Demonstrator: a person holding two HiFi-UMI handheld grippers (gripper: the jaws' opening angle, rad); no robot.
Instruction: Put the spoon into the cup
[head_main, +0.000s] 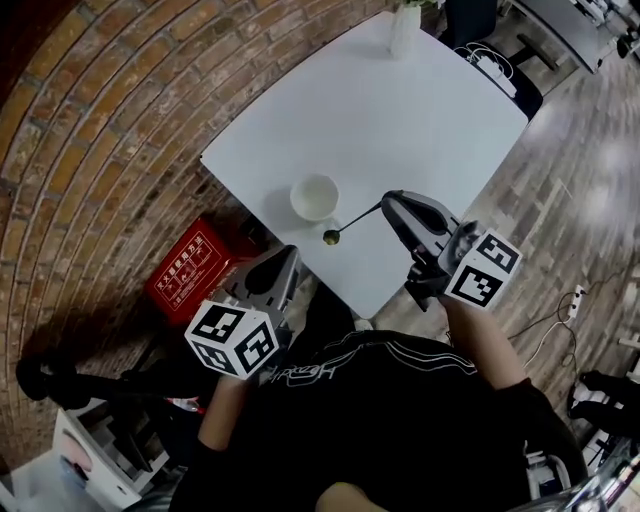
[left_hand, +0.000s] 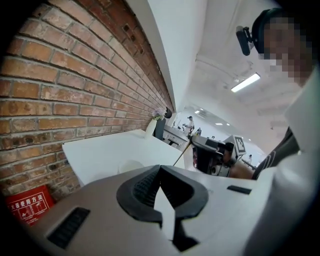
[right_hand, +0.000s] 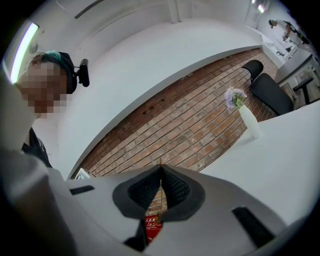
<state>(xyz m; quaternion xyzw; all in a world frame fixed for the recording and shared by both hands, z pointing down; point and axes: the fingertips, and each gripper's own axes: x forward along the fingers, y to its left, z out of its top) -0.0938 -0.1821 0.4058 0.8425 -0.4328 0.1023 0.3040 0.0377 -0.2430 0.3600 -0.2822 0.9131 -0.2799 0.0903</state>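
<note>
Brick frames a white table (head_main: 400, 110); the cup (head_main: 314, 197) stands near its edge. The right gripper (head_main: 392, 203) is clamped on the spoon (head_main: 352, 222), whose bowl hangs just beside the cup. The left gripper (head_main: 288, 258) looks closed and empty. Carrying step: next, lift the bowl over the rim.

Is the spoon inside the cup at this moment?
No, the spoon, held in the right tool, hangs beside the cup, with its bowl outside the rim.
</note>
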